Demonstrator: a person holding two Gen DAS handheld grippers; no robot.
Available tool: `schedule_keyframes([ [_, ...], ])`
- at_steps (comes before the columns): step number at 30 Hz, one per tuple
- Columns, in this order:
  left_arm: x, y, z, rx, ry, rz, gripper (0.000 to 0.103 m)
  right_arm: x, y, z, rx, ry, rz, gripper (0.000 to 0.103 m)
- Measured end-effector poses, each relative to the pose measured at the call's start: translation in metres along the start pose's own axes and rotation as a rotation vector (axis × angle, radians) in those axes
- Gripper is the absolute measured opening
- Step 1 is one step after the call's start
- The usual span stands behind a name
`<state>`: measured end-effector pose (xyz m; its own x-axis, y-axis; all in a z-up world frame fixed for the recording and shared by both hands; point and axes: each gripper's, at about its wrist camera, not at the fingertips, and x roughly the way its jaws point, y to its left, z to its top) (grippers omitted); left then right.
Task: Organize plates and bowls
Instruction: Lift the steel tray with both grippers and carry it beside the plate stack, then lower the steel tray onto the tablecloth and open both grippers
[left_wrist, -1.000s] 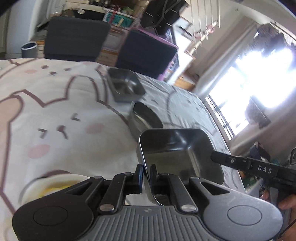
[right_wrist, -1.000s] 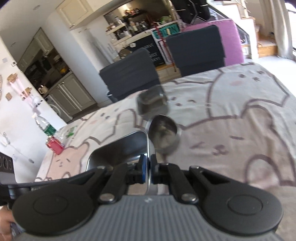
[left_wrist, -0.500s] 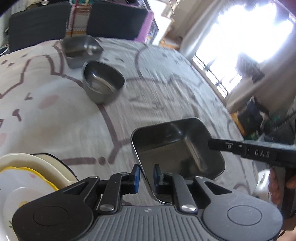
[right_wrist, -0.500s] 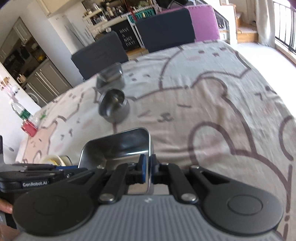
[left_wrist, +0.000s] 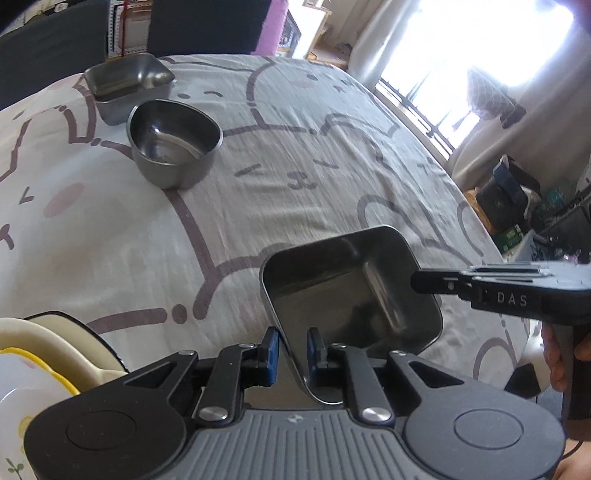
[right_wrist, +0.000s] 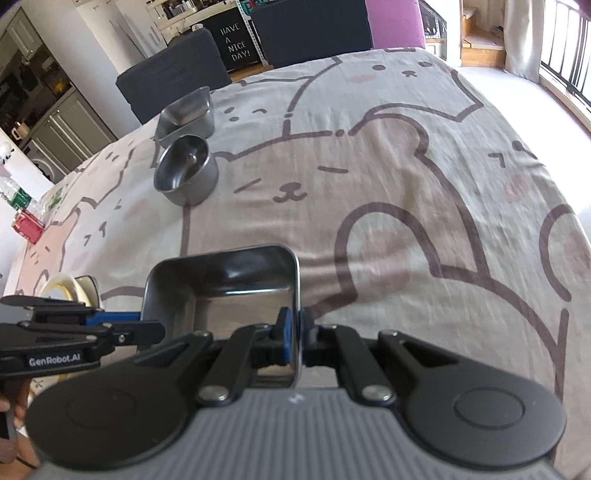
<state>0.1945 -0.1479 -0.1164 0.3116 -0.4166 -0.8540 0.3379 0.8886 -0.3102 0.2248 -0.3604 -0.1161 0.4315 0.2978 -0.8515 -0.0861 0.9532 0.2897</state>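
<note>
A square steel dish (left_wrist: 351, 291) (right_wrist: 221, 284) is held between both grippers just above the bear-print cloth. My right gripper (right_wrist: 294, 334) is shut on its right rim. My left gripper (left_wrist: 291, 350) straddles the dish's near left rim with its blue pads apart, a gap showing on each side. The right gripper reaches in from the right in the left wrist view (left_wrist: 417, 284). A round steel bowl (left_wrist: 173, 147) (right_wrist: 186, 173) and a second square steel dish (left_wrist: 129, 81) (right_wrist: 186, 114) sit farther back.
Stacked cream and yellow plates (left_wrist: 40, 358) (right_wrist: 66, 288) lie at the near left. Dark chairs (right_wrist: 173, 59) stand behind the table. A red-capped bottle (right_wrist: 26, 221) is at the far left edge. The table's right edge (left_wrist: 480, 236) drops toward the window.
Both grippers brought the square dish back and lower toward the near part of the table. The left gripper's pads have spread apart from the rim; the right stays clamped.
</note>
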Motion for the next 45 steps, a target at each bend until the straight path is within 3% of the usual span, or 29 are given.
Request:
schedule_keyframes([
  [32, 0.005, -0.002, -0.001, 0.036, 0.021, -0.017, 0.023, 0.01, -0.003, -0.004, -0.05, 0.079, -0.007, 0.016],
  [37, 0.005, -0.003, -0.001, 0.039, 0.028, -0.013, 0.024, 0.005, -0.004, -0.006, -0.054, 0.068, -0.007, 0.031],
  [40, 0.004, -0.004, -0.001, 0.045, 0.024, -0.01, 0.037, 0.0, -0.004, -0.006, -0.061, 0.061, -0.003, 0.042],
  [45, -0.005, -0.008, 0.001, 0.089, 0.006, -0.006, 0.048, -0.007, -0.003, -0.008, -0.074, 0.057, 0.002, 0.053],
])
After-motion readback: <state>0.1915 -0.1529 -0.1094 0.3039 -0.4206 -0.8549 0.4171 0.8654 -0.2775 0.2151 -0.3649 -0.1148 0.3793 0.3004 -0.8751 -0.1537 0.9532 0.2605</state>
